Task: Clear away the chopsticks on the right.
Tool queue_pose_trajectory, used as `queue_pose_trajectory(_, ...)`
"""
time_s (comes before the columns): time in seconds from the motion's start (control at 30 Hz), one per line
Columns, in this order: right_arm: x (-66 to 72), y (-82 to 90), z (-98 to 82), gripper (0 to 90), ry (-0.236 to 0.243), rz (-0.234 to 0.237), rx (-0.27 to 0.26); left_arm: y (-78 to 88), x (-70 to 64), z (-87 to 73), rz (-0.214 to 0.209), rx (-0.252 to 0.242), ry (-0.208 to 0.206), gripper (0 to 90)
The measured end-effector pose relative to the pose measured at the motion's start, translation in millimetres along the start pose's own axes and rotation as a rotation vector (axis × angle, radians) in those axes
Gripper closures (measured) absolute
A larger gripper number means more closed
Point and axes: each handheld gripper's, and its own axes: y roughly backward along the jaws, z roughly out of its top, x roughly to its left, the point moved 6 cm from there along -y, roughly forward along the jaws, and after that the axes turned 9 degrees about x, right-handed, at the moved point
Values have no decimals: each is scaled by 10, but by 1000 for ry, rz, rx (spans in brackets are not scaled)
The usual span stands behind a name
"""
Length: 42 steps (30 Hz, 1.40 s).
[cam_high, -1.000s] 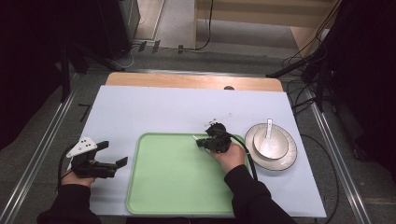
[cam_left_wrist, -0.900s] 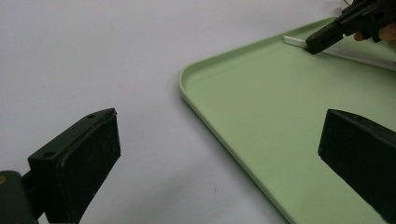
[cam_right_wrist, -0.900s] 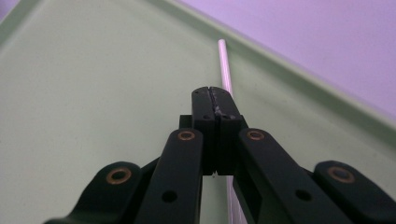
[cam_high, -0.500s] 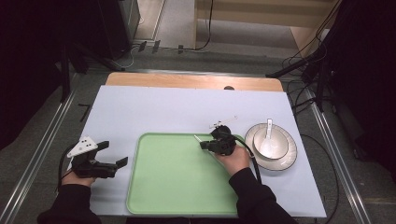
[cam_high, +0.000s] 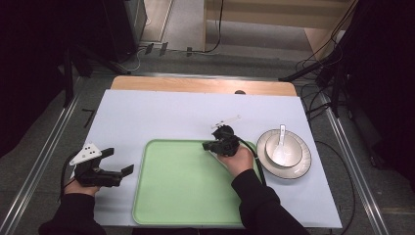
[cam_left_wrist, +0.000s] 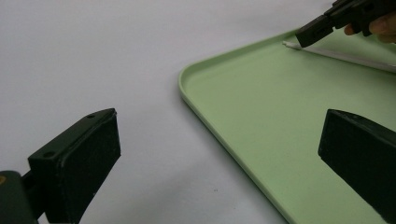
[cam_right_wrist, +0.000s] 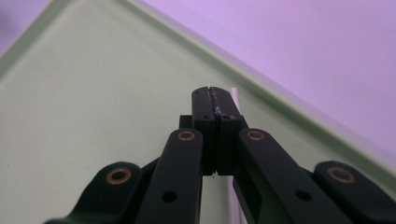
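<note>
A light green tray [cam_high: 186,196] lies on the white table top. My right gripper [cam_high: 206,145] is over the tray's far right corner, and its jaws are shut flat against each other [cam_right_wrist: 215,98]. A thin white stick [cam_right_wrist: 235,95] runs beside and under the right jaw, along the tray's inner rim. From the left gripper view, the stick [cam_left_wrist: 341,53] lies on the tray with its end just past the right gripper's tip [cam_left_wrist: 310,32]. My left gripper [cam_high: 119,160] rests on the table left of the tray, open and empty [cam_left_wrist: 219,154].
A white bowl [cam_high: 293,161] with a white spoon [cam_high: 280,144] in it stands on a plate, right of the tray. The table's wooden far edge [cam_high: 195,84] is beyond. Metal rails run along both sides, and cables lie on the floor at the right.
The right gripper has shifted only slightly over the tray's far corner, jaws still shut. The left gripper has kept still.
</note>
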Motion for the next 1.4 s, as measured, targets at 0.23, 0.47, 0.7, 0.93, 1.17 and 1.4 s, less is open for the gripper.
queue_pose_trajectory(0.23, -78, 77, -83, 900, 4, -10, -4, -23, -22, 10, -5, 6, -9, 0)
queue_pose_trajectory(0.47, 38, -114, 30, 900, 19, 3, 22, -20, -9, 6, -5, 3, -5, 0)
queue_pose_trajectory(0.7, 18, -164, 117, 900, 5, -32, 14, -11, -4, 6, -8, -1, -5, 0)
queue_pose_trajectory(0.93, -89, -76, 40, 900, -26, -54, 18, -13, -8, 7, -7, 1, -7, 0)
queue_pose_trajectory(1.17, -238, 40, -89, 900, -67, -70, 3, -20, -12, 9, -5, 3, -6, 0)
queue_pose_trajectory(1.4, -335, 125, -204, 900, -88, -98, -21, -5, -15, 21, -1, -11, -11, 0)
